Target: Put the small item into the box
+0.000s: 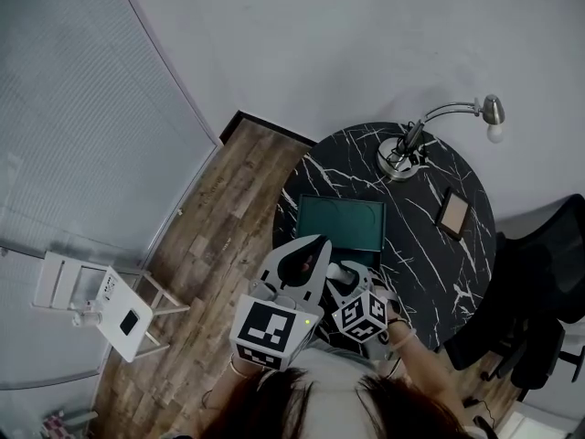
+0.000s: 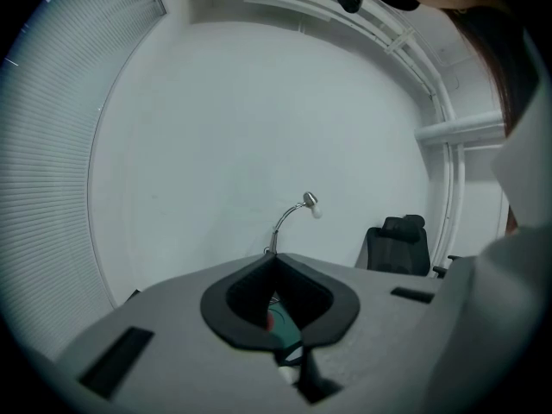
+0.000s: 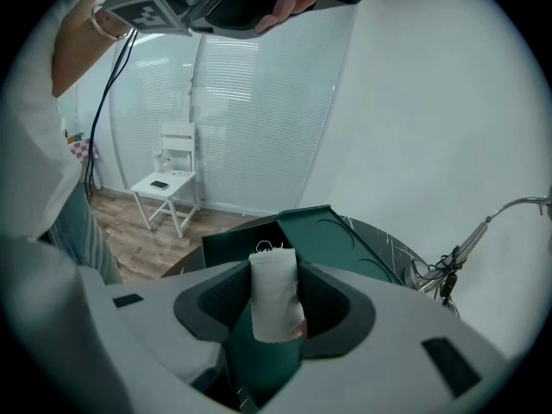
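Note:
A dark green box [image 1: 340, 224] lies open on the round black marble table [image 1: 430, 245]. In the right gripper view the box [image 3: 323, 235] sits just below and ahead of the jaws, its lid tilted back. My right gripper [image 3: 276, 304] is shut on a small white cloth roll [image 3: 274, 293], held upright over the box. From the head camera the right gripper [image 1: 352, 270] hangs at the box's near edge. My left gripper [image 1: 320, 243] is beside it, over the near left corner. Its curved jaws [image 2: 276, 259] meet at the tips with nothing held.
A gooseneck desk lamp [image 1: 407, 149] stands at the table's far side, and a flat tablet-like slab [image 1: 454, 211] lies at the right. A black office chair [image 1: 539, 291] is on the right. A white folding chair [image 1: 110, 305] stands on the wooden floor at left.

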A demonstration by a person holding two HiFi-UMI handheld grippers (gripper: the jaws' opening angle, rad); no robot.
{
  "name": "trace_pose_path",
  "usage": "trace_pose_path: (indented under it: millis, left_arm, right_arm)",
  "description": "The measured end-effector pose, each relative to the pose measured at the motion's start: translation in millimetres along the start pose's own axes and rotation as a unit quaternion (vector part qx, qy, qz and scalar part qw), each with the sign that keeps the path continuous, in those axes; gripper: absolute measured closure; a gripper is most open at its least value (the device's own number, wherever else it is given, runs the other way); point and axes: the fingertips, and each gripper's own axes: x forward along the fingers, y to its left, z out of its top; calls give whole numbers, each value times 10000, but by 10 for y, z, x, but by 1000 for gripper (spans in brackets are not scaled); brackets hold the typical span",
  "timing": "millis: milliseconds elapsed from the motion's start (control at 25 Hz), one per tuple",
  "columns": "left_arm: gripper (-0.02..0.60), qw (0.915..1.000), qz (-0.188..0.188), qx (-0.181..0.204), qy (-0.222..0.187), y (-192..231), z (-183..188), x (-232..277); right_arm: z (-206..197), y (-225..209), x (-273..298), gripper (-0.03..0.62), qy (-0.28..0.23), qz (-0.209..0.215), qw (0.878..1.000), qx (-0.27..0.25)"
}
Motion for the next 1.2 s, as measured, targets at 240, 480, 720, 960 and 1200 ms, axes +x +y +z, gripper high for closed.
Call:
trace_pose_path:
  millis: [240,480,720,960,1200]
  left_arm:
    - [574,10000,12,-4,70,20,-32,24]
    - [574,9999,23,-25,134,44,-61,40]
    - [574,9998,35,-31,184,60,-94,43]
    - [574,9997,49,-51,223,95,-118,50]
    - [574,9995,45,-68,302,104,-168,60]
  right_arm:
    - [-160,34,187,405,241,122,9996,-100]
    - [-292,1,334,405,437,163,9989,-58]
    - [-381,11,448,405,570,286,9980,-14]
    - [-484,34,580,405,727,463,9962,113]
    - [-565,7,664,405,828,551,9947,258]
